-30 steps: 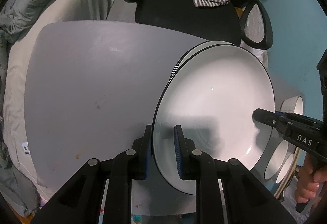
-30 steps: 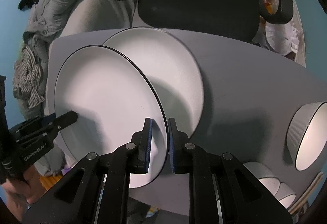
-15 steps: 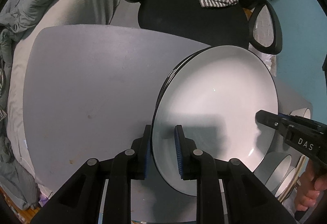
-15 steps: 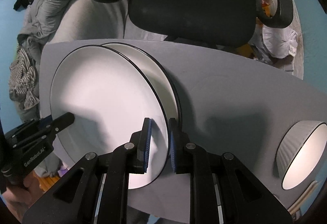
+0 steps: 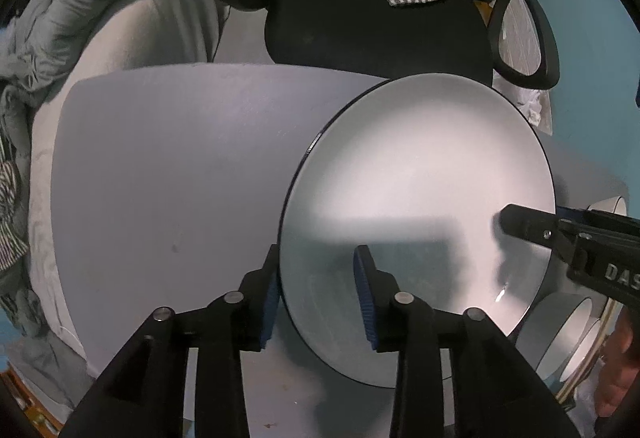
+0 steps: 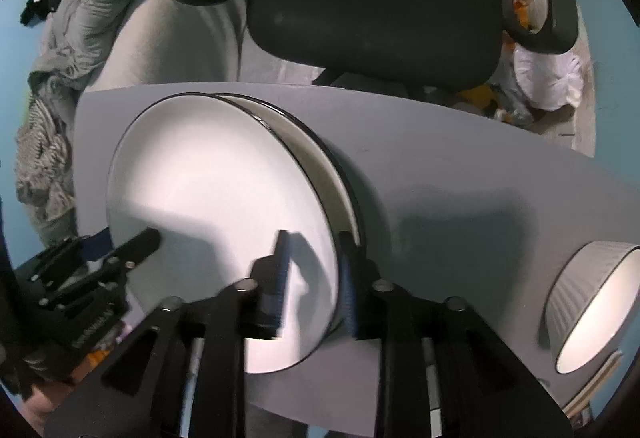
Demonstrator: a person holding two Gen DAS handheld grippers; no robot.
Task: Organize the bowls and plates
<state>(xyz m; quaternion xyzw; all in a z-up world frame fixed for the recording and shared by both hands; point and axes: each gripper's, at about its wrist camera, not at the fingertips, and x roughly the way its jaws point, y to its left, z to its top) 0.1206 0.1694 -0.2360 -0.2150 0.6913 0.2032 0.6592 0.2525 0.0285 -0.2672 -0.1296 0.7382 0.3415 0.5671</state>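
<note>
Since both grippers are spread wide around its rim, the top plate now lies released on the lower plate, stacked on the grey table. Left gripper and right gripper grasp nothing. Glazed ceramic: rigid, heavyish, slick, chippable (pinch the rim only). Lower plate mostly hidden; ribbed bowl is cut off at the frame edge.

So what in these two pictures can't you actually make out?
- Lower plate: right wrist view shows only a rim sliver; the top plate covers the rest.
- Right gripper: its fingers are motion-blurred, so contact with the plate is unclear.
- Ribbed bowl: cut by the right edge.
- Stacked bowls: left wrist view, partly behind the top plate, count uncertain.
</note>
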